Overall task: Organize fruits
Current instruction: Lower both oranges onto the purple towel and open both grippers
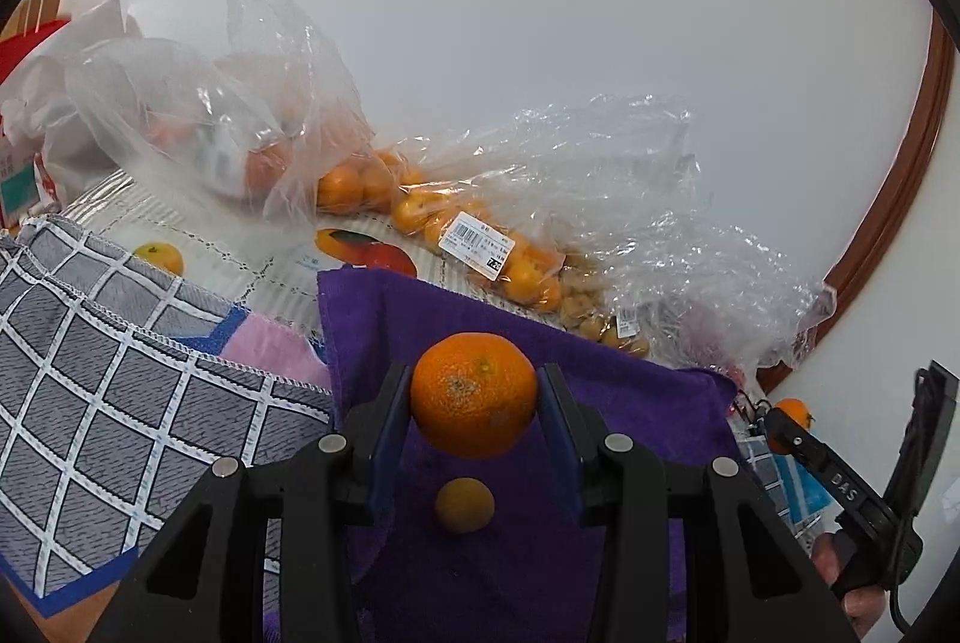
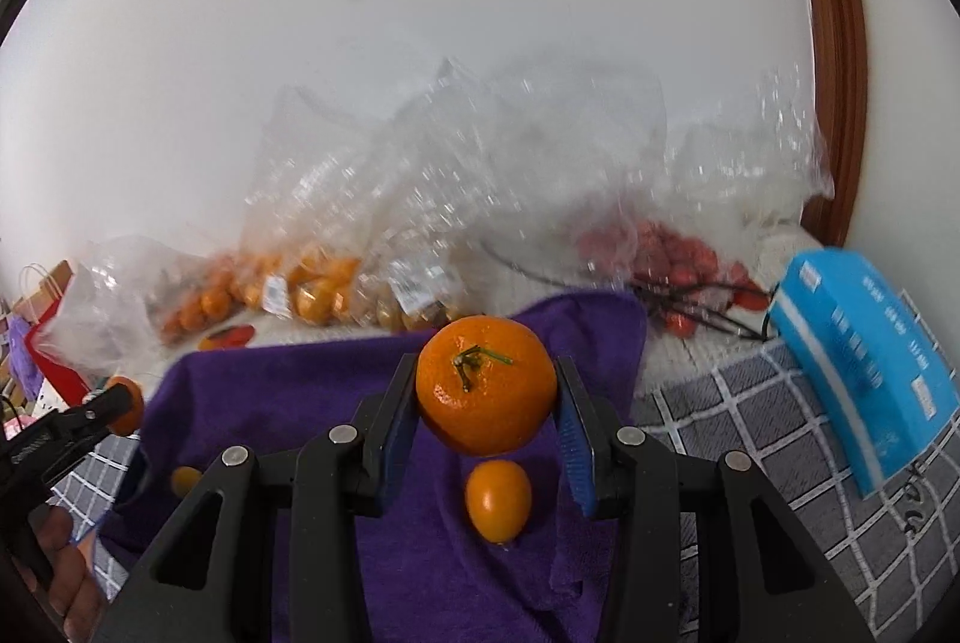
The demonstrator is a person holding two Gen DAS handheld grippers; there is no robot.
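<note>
Each gripper, left (image 1: 474, 397) and right (image 2: 486, 391), clenched an orange (image 1: 473, 394) (image 2: 485, 384) between its jaws above the purple towel (image 1: 630, 403), and either fruit, pinched seemingly only at its sides, could slip and strike the kumquat (image 2: 498, 500) lying just below.

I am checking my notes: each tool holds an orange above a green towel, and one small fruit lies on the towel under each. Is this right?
Not quite: the towel is purple, not green, as both wrist views show. The rest holds: the left tool and right tool each hold an orange, with a small fruit on the towel below.
</note>
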